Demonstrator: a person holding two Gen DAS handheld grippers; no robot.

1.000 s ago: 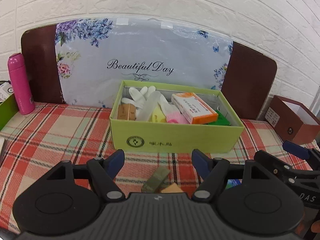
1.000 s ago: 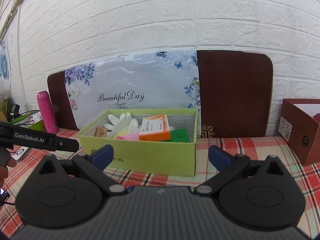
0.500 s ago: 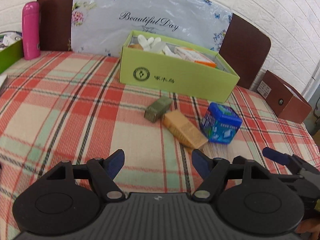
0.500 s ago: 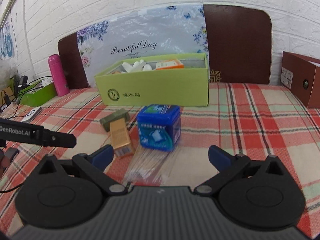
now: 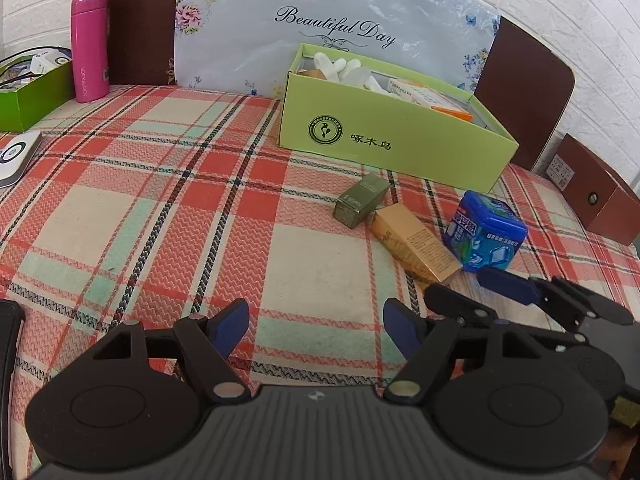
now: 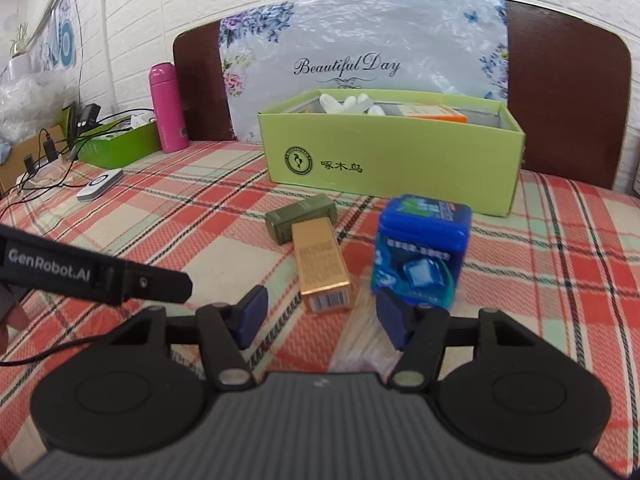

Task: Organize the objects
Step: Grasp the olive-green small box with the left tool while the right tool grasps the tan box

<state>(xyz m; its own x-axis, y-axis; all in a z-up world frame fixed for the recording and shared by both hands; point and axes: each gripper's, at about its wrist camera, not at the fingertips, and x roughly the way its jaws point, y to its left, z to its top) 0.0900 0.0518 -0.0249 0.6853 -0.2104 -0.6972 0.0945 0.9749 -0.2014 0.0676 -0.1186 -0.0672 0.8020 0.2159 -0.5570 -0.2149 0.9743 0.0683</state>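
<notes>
I hold the left gripper (image 5: 316,330) low above the plaid desk (image 5: 160,208), fingers wide. The right gripper (image 6: 320,316), fingers half open and empty, points at the gold box (image 6: 322,270) beside the blue box (image 6: 420,248), before the green box (image 6: 392,160).

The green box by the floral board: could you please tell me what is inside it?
Inside the green box are white gloves and an orange-and-white carton. Its front wall hides whatever lies lower down.

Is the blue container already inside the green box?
No, the blue container stands on the tablecloth in front of the green box.
</notes>
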